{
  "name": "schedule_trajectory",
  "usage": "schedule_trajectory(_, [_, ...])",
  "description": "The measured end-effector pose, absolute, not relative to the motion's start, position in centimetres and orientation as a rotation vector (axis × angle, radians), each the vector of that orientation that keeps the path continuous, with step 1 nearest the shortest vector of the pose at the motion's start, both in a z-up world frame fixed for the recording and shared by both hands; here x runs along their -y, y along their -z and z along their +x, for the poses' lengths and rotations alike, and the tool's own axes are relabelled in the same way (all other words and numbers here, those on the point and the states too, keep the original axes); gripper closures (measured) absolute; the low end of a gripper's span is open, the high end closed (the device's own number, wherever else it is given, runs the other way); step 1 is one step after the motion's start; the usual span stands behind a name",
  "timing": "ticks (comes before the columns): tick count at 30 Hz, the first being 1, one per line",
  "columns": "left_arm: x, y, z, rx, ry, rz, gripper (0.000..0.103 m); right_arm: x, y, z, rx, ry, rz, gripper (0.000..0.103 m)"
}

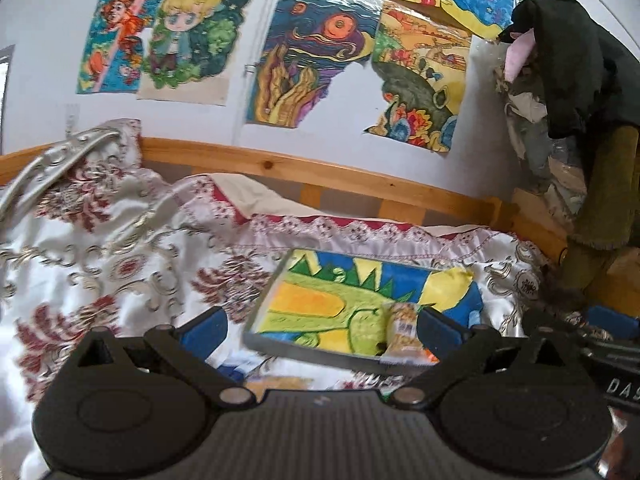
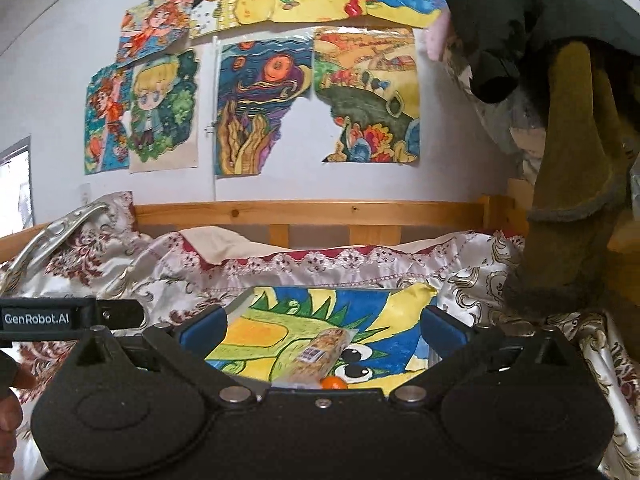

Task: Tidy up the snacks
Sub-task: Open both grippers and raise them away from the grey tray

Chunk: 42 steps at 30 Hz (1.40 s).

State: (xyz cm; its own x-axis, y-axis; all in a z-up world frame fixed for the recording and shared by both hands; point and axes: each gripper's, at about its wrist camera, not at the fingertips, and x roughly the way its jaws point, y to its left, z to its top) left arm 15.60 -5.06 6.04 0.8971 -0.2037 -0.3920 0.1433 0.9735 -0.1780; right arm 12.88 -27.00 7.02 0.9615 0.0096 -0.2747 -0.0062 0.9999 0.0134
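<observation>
A flat board with a green dragon drawing [image 1: 320,300] [image 2: 280,332] lies on the bed. On it rests a clear snack packet [image 1: 402,330] [image 2: 320,354] with yellowish contents. A small orange sweet [image 2: 335,383] lies next to the packet's near end. My left gripper [image 1: 320,322] is open, held above the board's near edge, with nothing between its blue pads. My right gripper [image 2: 320,330] is open too, above the board, with the packet seen below the gap and untouched. The left gripper's body [image 2: 52,318] shows at the left of the right wrist view.
A floral satin bedspread [image 1: 120,240] covers the bed. A wooden bed rail [image 1: 320,170] runs along the wall, which carries several coloured drawings [image 1: 308,56]. Dark clothes [image 1: 568,60] and an olive garment [image 2: 572,160] hang at the right. A hand [image 2: 10,400] shows at the left edge.
</observation>
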Motion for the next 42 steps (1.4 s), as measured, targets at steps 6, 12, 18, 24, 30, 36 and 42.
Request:
schedule_trajectory(6, [3.8,-5.2,12.0,-0.42,0.151,-0.114,0.0,25.6,-6.5,9.8,-0.309,-0.028,-0.001,0.001])
schedule_trajectory(12, [3.1,-3.9,9.1,-0.427,0.138,-0.086,0.0,24.4,-5.5,7.6,-0.344,-0.039,-0.019,0.001])
schedule_trajectory(18, [2.4,-2.1,7.1,-0.446,0.127,-0.057,0.0,23.7,-3.8,5.4,-0.392,-0.043,-0.041,0.001])
schedule_trajectory(24, [2.1,-0.2,6.1,-0.491,0.12,-0.025,0.0,22.9,-2.5,4.3,-0.446,-0.048,-0.058,0.001])
schedule_trajectory(30, [2.1,1.5,6.6,-0.556,0.119,0.01,0.0,22.9,-0.8,4.1,-0.511,-0.052,-0.056,0.001])
schedule_trajectory(36, [1.8,2.4,6.9,-0.593,0.123,0.011,0.0,23.3,0.5,4.8,-0.566,-0.048,-0.02,0.001])
schedule_trajectory(42, [1.5,3.0,7.4,-0.62,0.12,0.007,0.0,23.8,1.5,5.6,-0.618,-0.036,0.008,0.001])
